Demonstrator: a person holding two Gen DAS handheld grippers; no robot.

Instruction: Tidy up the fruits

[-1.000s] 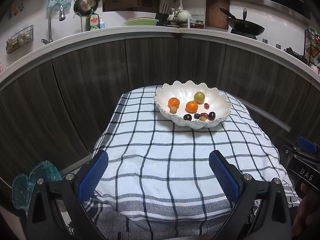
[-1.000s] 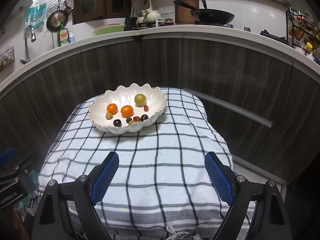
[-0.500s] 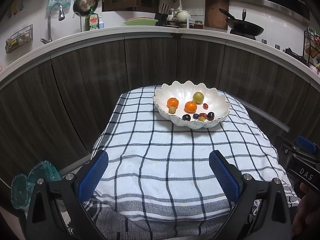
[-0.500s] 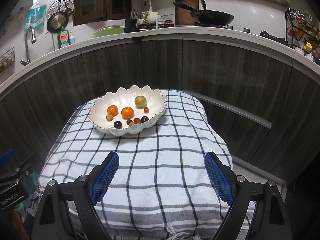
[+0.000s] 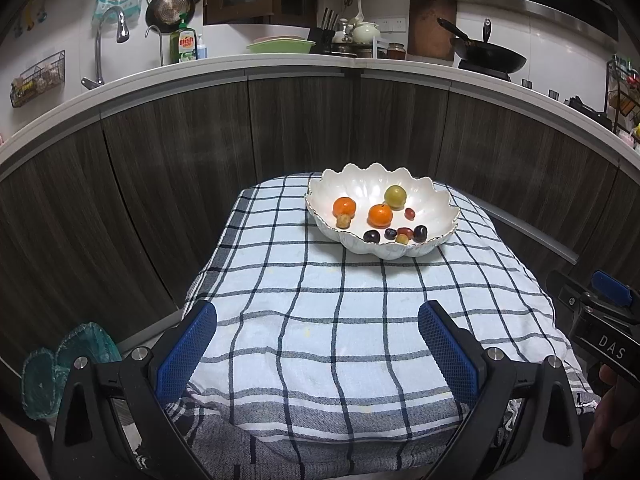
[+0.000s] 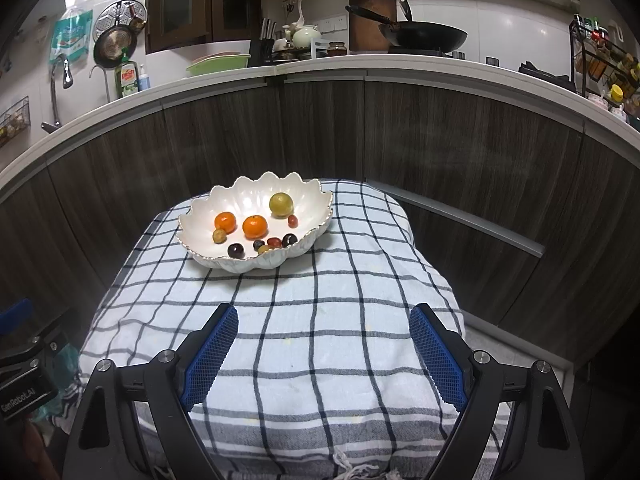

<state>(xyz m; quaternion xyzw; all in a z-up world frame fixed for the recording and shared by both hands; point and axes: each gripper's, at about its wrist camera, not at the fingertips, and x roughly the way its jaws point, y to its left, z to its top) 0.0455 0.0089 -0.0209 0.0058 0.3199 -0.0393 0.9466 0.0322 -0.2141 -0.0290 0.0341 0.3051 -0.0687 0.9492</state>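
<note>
Bowl (image 5: pixel 436 204) on checked cloth (image 5: pixel 320 304) — fruits (image 5: pixel 380 216) gathered inside; left gripper (image 5: pixel 316 344) and right gripper (image 6: pixel 324 352) near the bowl, wide open — holding nothing.

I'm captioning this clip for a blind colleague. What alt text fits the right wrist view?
A white scalloped bowl holding two oranges, a yellow-green fruit and small dark fruits sits on a checked cloth. The open right gripper hovers nearer the camera, empty, with kitchen cabinets behind.

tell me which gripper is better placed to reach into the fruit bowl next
Marginally the right gripper: the bowl sits slightly nearer it. The left gripper is also open, empty and back from the bowl.
</note>
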